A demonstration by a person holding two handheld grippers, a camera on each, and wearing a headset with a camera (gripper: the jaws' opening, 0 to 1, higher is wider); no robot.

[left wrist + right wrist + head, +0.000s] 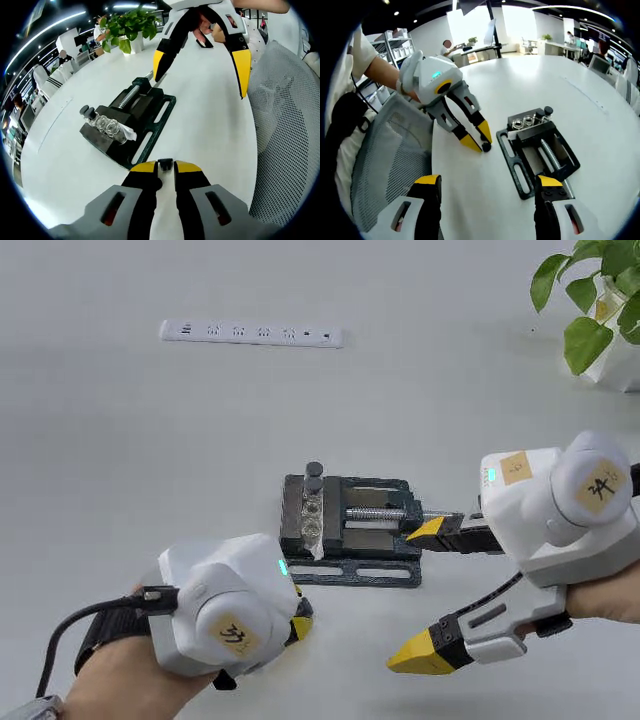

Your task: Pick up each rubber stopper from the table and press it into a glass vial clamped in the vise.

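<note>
Head view: four clear glass vials in one row in the dark metal vise; two carry round black plugs, two are bare. Left gripper pinches one rubber stopper beside the vise; right gripper gapes wide.

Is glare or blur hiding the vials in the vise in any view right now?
Head view: even soft light, vials sharp, no glare. Left gripper view: fisheye bends the vise, the glass glints but is readable. Right gripper view: background windows blown out, vials small yet in focus.
</note>
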